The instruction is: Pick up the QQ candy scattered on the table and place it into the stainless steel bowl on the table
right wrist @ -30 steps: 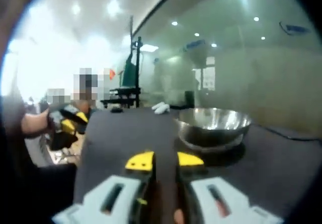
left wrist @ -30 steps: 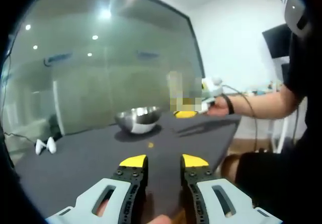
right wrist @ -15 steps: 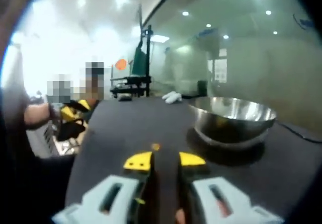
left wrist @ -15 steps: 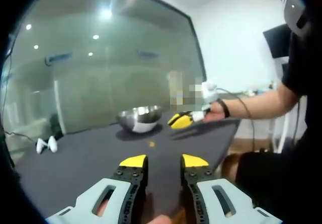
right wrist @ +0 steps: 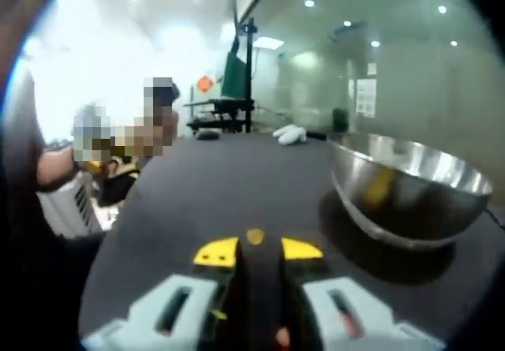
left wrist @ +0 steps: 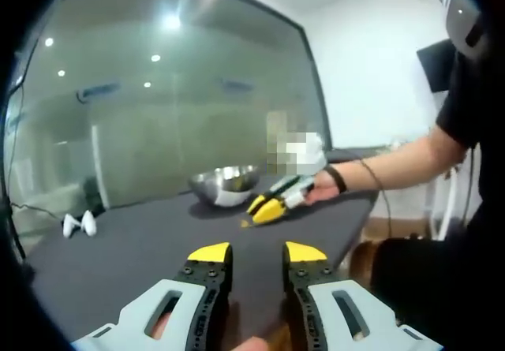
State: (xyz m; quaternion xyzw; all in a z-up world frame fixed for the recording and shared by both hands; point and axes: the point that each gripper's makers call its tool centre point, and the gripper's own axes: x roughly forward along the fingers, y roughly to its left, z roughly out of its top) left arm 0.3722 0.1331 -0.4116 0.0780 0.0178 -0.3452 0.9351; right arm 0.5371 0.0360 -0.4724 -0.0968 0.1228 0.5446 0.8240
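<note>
A small orange QQ candy [right wrist: 254, 237] lies on the dark table, just ahead of the gap between the yellow tips of my right gripper [right wrist: 259, 251], which is open with nothing in it. The stainless steel bowl [right wrist: 410, 185] stands close on the right and shows an orange-yellow reflection inside. In the left gripper view, the bowl [left wrist: 225, 184] sits further back, and the right gripper [left wrist: 264, 207], held by a hand, is lowered to the table in front of it beside the candy [left wrist: 245, 224]. My left gripper [left wrist: 256, 252] hovers open over the near table.
Two small white objects [left wrist: 79, 225] lie at the table's far left, also seen as white objects [right wrist: 290, 134] behind the bowl. A glass wall runs along the far side. The person's forearm [left wrist: 379, 173] reaches in from the right. The table edge [left wrist: 355, 225] is near on the right.
The right gripper has come down and forward to the candy beside the bowl, so the bowl looms larger in its view. The left gripper has hardly moved.
</note>
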